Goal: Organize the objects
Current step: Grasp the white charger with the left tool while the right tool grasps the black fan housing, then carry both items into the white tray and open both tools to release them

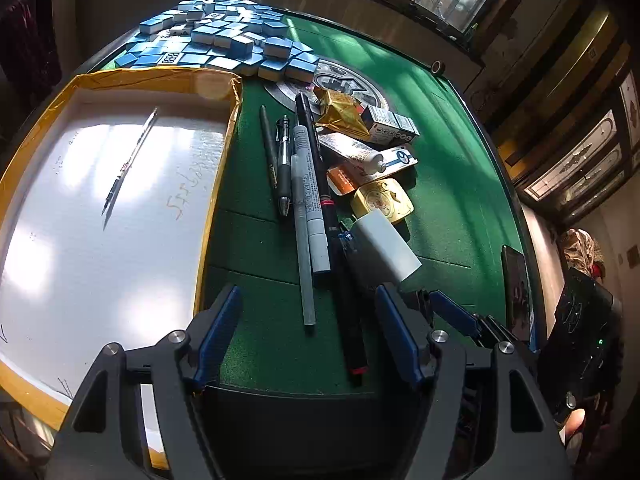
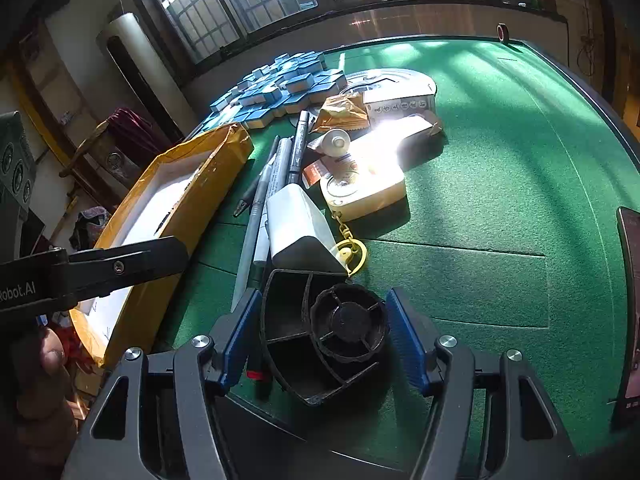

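My left gripper (image 1: pixel 306 304) is open just above the green table (image 1: pixel 440 184). The near ends of a grey pen (image 1: pixel 306 280) and a long black pen (image 1: pixel 352 320) lie between its fingers, untouched. Several more pens (image 1: pixel 280 160) lie beside them. My right gripper (image 2: pixel 324 304) is open around a black plastic holder (image 2: pixel 312 332) joined to a white roll (image 2: pixel 298 224). Its blue pads stand very near both sides of the holder. One blue finger (image 1: pixel 452 312) of the right gripper shows in the left wrist view. A white-floored box (image 1: pixel 224 152) with a yellow taped rim holds one thin pen (image 1: pixel 128 164).
A heap of blue mahjong tiles (image 1: pixel 224 36) lies at the far side. Beyond the pens lie a yellow tin (image 1: pixel 382 200), a tube (image 1: pixel 360 152), a gold packet (image 1: pixel 340 112) and a small carton (image 1: pixel 394 124). A phone (image 1: pixel 516 292) rests near the right edge.
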`<state>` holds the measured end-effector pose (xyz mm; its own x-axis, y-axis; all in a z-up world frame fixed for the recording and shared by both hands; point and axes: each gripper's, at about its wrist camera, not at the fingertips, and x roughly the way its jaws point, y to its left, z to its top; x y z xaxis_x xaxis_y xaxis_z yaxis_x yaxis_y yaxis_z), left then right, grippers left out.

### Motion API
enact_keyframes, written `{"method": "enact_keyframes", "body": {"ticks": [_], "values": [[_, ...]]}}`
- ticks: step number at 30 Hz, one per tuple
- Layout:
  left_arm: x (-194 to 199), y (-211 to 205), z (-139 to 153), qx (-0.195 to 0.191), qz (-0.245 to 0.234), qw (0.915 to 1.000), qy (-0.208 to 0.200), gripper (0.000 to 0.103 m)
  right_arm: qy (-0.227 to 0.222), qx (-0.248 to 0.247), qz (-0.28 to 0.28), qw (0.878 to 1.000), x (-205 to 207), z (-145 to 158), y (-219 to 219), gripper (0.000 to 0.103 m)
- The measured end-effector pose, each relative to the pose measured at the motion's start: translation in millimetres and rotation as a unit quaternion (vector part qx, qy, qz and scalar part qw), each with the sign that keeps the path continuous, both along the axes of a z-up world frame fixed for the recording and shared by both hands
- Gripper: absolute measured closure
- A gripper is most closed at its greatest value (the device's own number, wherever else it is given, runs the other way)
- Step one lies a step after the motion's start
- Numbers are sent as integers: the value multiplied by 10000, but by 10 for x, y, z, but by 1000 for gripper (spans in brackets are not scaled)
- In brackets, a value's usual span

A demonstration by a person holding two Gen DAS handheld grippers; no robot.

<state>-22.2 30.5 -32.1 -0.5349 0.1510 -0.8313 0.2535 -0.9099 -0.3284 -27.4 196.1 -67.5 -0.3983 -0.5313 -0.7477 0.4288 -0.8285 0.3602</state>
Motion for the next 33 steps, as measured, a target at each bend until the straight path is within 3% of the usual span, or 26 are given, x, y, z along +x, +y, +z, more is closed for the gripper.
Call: {"method": "enact_keyframes", "body": {"ticks": [3,8,17,22,26,33], "values": [[-59,58,-12,-14,-72,10000,10,35,34,-112,41,9999,38,21,55,44],[-198,188,16,205,-311,9993,-61,35,219,119,52,9997,119,64,92,44],[-635,431,-6,-83,-479,9979,-434,37,192,121,-10,9997,136,11,170,44],[-824,451,-172,176,-321,9956,-858,63,241,107,-16,9997,147,2,173,44],[-846,537,-202,-209,-290,9962,-799,74,253,31,-38,9997,145,2,231,44],[-812,722,-169,-782,-669,9923,-686,75,192,-230,-62,9995,47,5,396,44]]}}
